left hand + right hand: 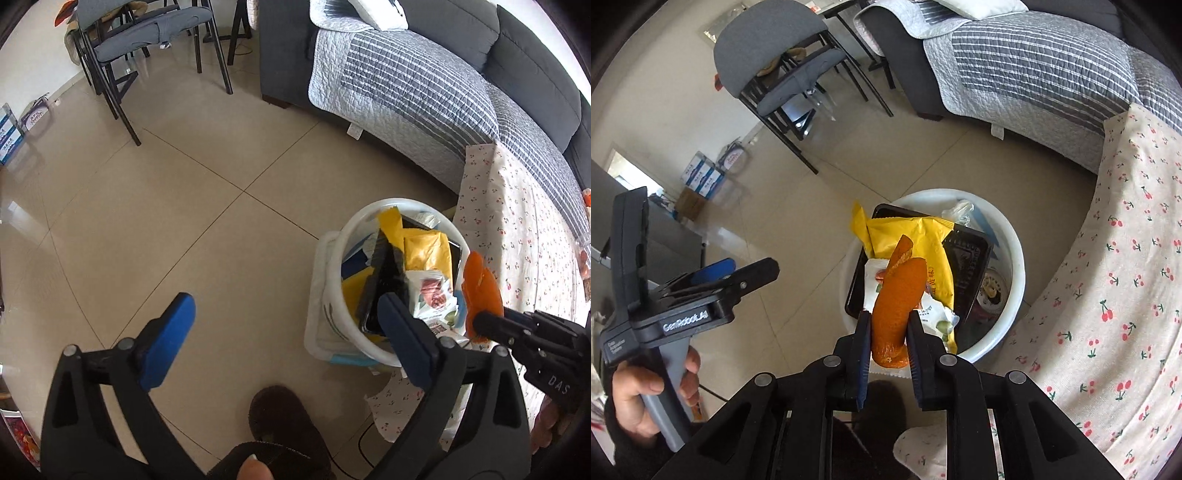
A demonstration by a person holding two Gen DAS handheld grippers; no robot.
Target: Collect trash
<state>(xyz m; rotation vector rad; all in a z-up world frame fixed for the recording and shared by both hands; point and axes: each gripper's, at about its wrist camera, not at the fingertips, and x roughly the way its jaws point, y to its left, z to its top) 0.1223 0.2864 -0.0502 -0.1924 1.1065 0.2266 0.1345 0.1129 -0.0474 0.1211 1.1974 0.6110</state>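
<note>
Orange peel held over the full white bin — a release is what the next move seems to call for.

In the right wrist view the white bin [1008, 236] fills the centre of the frame beside the cherry-print cloth [1126, 277], already stuffed with a yellow bag [923, 240] and a black tray [971, 251]. The right gripper [886, 343], at lower centre, has its jaws pressed on the base of the orange peel [897, 295], whose long axis runs up the frame along the fingers — tip over the bin's contents. The left gripper [284, 339] stands wide apart and empty, its right finger over the bin's near rim in the left wrist view, so the right hand is the one placed to drop.
</note>
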